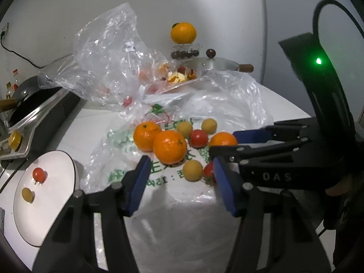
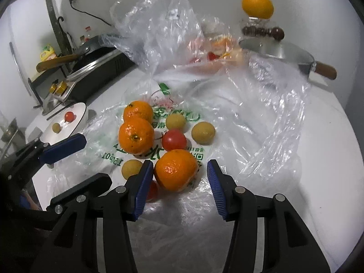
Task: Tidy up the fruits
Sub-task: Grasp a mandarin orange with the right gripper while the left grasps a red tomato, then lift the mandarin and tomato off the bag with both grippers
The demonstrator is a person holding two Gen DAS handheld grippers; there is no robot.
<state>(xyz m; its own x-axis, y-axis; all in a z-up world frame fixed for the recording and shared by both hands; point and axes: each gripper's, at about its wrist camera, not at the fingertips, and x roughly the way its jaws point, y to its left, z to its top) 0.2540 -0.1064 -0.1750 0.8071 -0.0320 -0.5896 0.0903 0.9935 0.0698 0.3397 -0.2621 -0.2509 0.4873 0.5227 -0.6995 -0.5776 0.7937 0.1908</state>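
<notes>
Through the left wrist camera, the left gripper is hovering wide and empty over the fruit heap on the printed plastic bag, while the white plate at its left is carrying only one cherry tomato and one small yellow fruit — sorting looks barely begun. Through the right wrist camera, the right gripper is spreading wide around the nearest orange without gripping it — two more oranges, tomatoes and yellow fruits are waiting behind.
</notes>
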